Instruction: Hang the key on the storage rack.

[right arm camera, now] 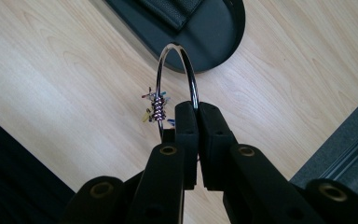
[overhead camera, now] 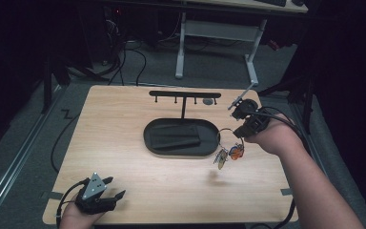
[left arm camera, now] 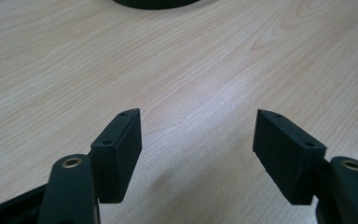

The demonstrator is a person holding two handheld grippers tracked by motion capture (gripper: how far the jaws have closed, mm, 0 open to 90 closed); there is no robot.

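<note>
A metal ring (right arm camera: 177, 70) is pinched between the clenched jaws of the right tool (right arm camera: 198, 109) and is held above the counter (overhead camera: 124, 157), just right of the black tray (overhead camera: 152, 143). Two charms (overhead camera: 228, 155) hang from the ring. The left tool (left arm camera: 198, 135) is rested released at the counter's near left corner.

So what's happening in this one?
A person works at a wooden table with a gripper in each hand. The right gripper is clamped on a metal key ring with colourful charms, held in the air beside the black oval tray under a hook stand. The left gripper rests open near the table's front edge.
</note>
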